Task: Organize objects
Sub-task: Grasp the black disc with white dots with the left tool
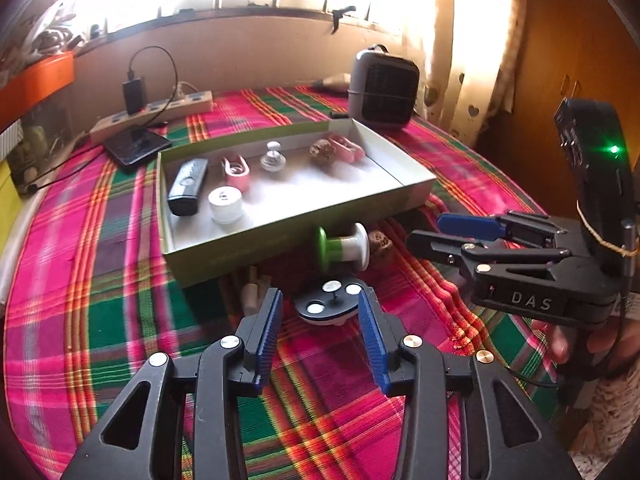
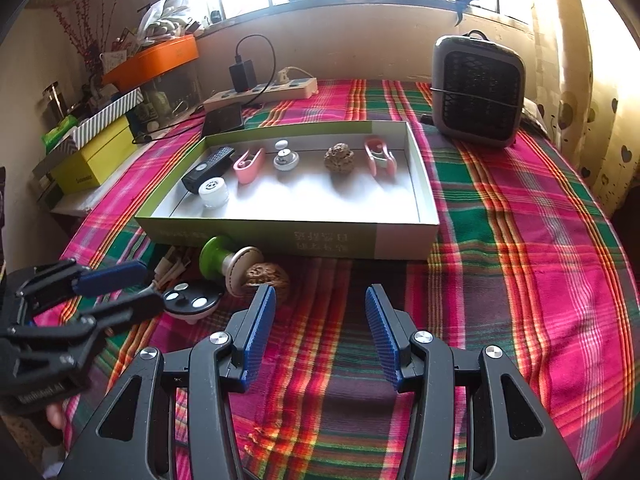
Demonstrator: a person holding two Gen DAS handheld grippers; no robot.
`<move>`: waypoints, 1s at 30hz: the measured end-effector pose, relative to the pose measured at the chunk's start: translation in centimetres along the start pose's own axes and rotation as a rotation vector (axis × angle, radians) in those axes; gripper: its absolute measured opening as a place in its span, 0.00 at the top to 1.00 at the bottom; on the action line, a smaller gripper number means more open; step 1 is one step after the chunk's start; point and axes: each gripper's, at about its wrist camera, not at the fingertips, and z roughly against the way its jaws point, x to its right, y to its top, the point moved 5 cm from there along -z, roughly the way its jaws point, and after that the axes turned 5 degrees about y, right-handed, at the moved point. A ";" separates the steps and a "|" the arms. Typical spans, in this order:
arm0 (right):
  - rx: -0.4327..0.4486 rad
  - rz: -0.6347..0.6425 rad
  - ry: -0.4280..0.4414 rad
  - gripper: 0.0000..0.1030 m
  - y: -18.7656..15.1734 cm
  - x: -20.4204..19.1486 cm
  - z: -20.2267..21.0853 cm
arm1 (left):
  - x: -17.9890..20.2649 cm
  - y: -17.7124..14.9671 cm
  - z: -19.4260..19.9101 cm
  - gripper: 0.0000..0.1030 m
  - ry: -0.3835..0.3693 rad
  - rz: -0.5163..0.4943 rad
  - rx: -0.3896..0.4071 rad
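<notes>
A shallow green box [image 1: 280, 236] [image 2: 256, 236] on the plaid cloth holds a black remote [image 1: 188, 186], a white jar [image 1: 226, 204], two pink clips [image 1: 237, 172] [image 2: 379, 156], a small white knob piece [image 1: 273, 158] and a walnut [image 2: 339, 157]. In front of the box lie a green-and-white spool [image 1: 342, 246] [image 2: 228, 262], a second walnut [image 2: 267, 276] and a black round disc [image 1: 329, 304] [image 2: 191, 300]. My left gripper [image 1: 320, 332] is open, just short of the disc. My right gripper [image 2: 320, 332] is open and empty over bare cloth, right of the walnut.
A grey heater [image 2: 478, 90] stands behind the box at the right. A power strip with charger [image 2: 260, 88] and a dark phone [image 1: 138, 146] lie behind the box at the left. Stacked boxes [image 2: 96, 152] stand beyond the table's left edge. White cable plugs [image 1: 254, 288] lie near the disc.
</notes>
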 end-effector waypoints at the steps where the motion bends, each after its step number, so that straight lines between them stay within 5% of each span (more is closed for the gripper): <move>1: 0.001 -0.003 0.001 0.53 0.0 0.1 0.0 | 0.2 0.0 -0.2 0.63 -0.003 -0.003 -0.004; 30: -0.007 -0.013 0.015 0.53 -0.3 0.7 -0.3 | 1.2 0.3 -2.8 0.60 0.026 -0.025 -0.069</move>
